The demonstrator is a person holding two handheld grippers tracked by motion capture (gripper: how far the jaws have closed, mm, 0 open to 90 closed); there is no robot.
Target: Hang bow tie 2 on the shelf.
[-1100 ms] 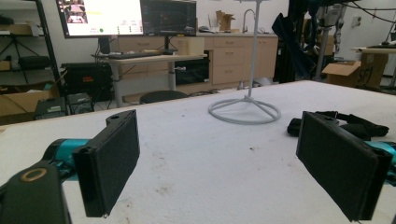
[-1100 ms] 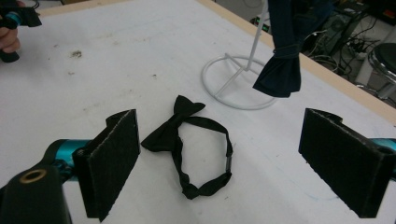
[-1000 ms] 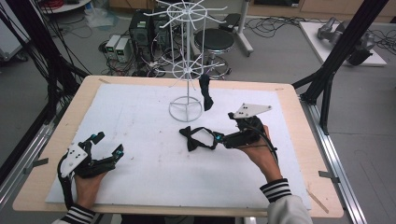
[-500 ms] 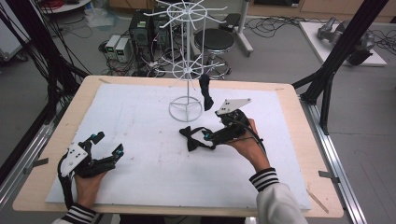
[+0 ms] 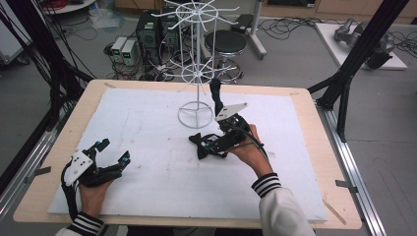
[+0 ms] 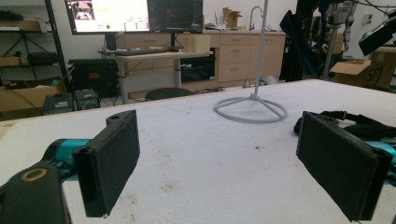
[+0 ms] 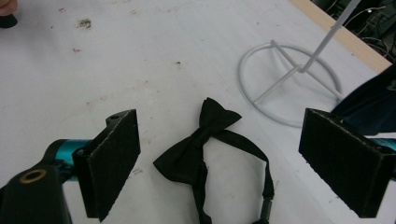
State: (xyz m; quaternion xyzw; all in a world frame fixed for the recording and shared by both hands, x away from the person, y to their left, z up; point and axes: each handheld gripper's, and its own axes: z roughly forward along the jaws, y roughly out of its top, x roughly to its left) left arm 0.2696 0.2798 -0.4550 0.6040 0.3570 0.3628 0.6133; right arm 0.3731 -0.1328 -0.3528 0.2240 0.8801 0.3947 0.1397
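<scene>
Now your right gripper has its jaws wide apart, and the bow tie lies flat on the white mat between them, not yet held. Before you close, lower the jaws until the pads come to both sides of the knot in the middle of the bow, because the knot is the thickest part and I think it will slip less than the thin strap. The strap curves away to the right side of the bow and comes back toward you; try to keep it outside of the pads, so it hangs free when you lift. Close slowly and watch that the cloth does not slide on the mat.

A little farther stands the white wire stand, with its round base just behind the bow tie, and one dark piece already hangs near its lower ring. Keep the jaws away from the base when you lift.

Your left gripper rests with open jaws near the front left corner of the mat, well apart from the work; it can stay there.
</scene>
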